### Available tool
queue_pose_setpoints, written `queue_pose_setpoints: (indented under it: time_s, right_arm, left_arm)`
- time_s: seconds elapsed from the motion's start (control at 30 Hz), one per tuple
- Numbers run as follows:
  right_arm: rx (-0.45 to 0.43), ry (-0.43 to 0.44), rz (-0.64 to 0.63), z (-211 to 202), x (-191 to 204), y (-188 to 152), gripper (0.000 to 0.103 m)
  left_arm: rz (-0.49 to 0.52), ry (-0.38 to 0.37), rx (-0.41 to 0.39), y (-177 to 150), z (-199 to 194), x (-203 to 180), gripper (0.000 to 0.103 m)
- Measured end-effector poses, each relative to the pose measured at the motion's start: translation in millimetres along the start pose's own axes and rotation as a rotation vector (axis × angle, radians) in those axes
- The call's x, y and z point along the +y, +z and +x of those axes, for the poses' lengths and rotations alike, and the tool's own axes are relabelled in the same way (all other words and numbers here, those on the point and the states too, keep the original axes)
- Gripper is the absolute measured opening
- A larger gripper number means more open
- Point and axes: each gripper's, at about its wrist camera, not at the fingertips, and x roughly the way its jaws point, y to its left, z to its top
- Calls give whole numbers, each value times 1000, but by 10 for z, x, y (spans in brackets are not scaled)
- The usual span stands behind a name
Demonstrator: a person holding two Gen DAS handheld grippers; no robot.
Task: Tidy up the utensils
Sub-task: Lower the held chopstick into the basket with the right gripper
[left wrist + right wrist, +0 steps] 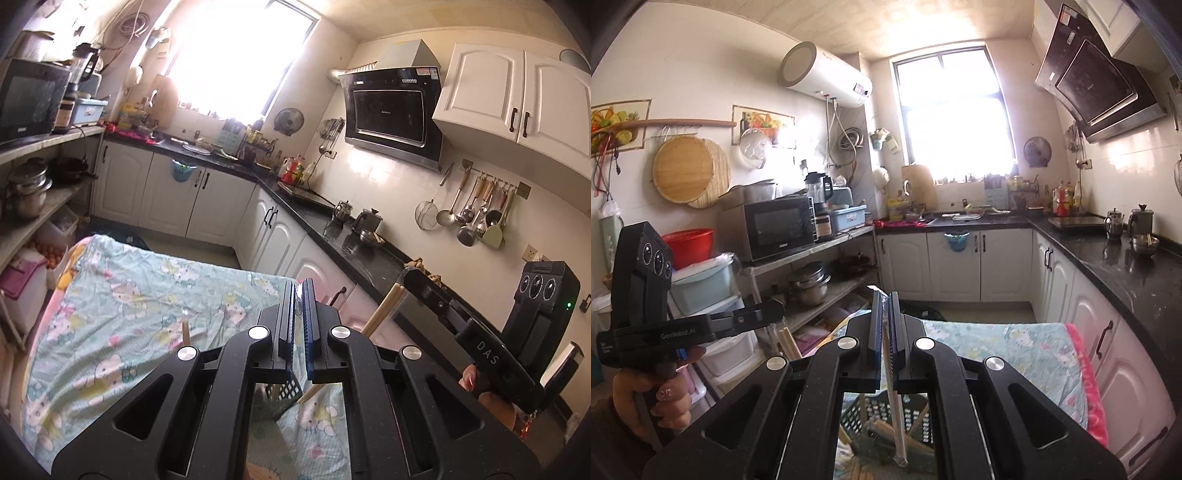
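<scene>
The left gripper has its fingers closed to a narrow slit, and a thin clear wrapper sits between the blue pads at the tips. In the right wrist view this gripper appears at the left, held by a hand, and a pair of wooden chopsticks hangs down from its fingers.

The right gripper is also closed narrow. It grips a long thin thing in clear plastic; I cannot tell what is inside. This thing hangs down between the fingers over a dark basket. In the left wrist view the right gripper is at the right side, and wooden chopsticks hang from its tip.

The basket stands on the table, which carries a pale blue cartoon cloth. More wooden sticks lie in the basket.
</scene>
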Motion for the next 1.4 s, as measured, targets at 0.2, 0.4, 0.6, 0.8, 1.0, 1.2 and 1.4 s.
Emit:
queue_pose_setpoints:
  time_s: [0.2,0.4,0.6,0.8,1.0,1.2,1.4]
  right_arm:
    - [-16,-44,-33,94,-46,63,4]
    - [-4,-74,-25,228,-156,14,4]
    - [16,-88,-12,346,-239,-91,4]
    - [31,-101,-5,445,-294,-186,4]
    - [52,-105,-15,555,-308,-314,4]
    - [65,-108,-26,643,-296,-442,4]
    - [94,-108,-26,728,-297,-556,4]
  left_arm:
    - [11,14,-23,130,88,-25,2]
    - [-1,27,-32,180,178,48,2]
    - [-14,41,-25,155,308,142,2]
    - [-24,43,-17,77,426,230,2]
    - [-29,52,-8,-21,509,333,2]
    - [-36,61,9,-126,585,423,2]
    - [-43,59,29,-242,656,493,2]
